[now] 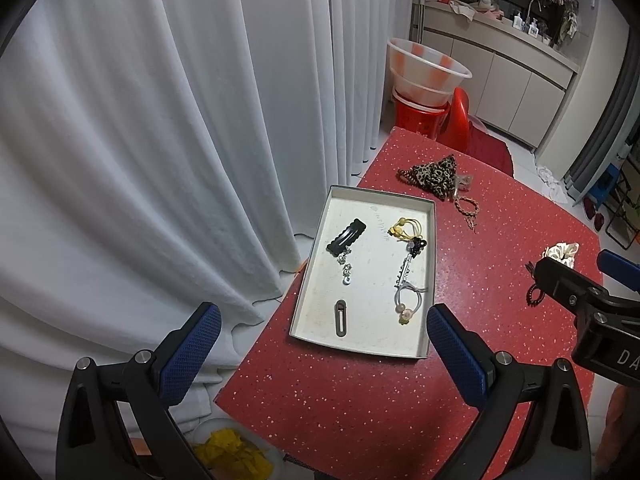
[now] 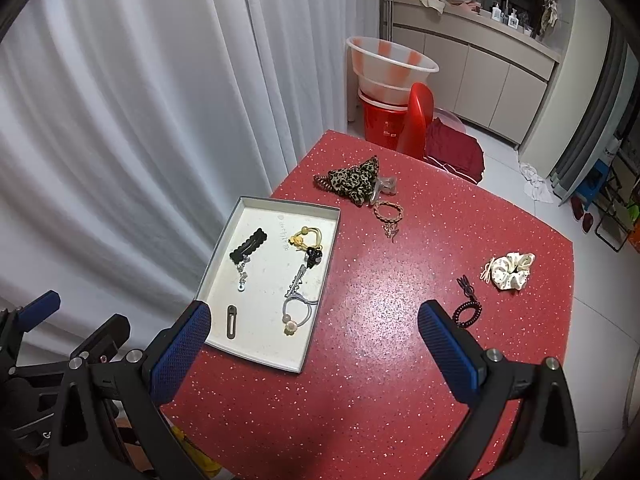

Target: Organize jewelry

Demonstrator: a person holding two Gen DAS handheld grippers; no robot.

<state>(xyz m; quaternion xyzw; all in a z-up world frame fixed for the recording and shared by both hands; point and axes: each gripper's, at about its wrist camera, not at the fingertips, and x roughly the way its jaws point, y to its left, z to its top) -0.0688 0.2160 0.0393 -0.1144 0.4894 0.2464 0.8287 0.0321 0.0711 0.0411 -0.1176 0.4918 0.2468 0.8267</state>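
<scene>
Jewelry is split between a shallow white tray (image 2: 208,280) and the red desk (image 2: 380,320). Loose on the desk are seen a cream scrunchie (image 2: 512,270), a dark coil hair tie (image 2: 466,312), a braided bracelet (image 2: 388,212) and a leopard scrunchie (image 2: 354,180). All are judged light; scrunchies soft, best pinched at the bunched fabric; the coil springy, taken across its ring. Left hand-held gripper (image 1: 324,344) and right hand-held gripper (image 2: 314,340) are both spread wide, nothing grasped. Faint writing on the tray floor is unreadable.
</scene>
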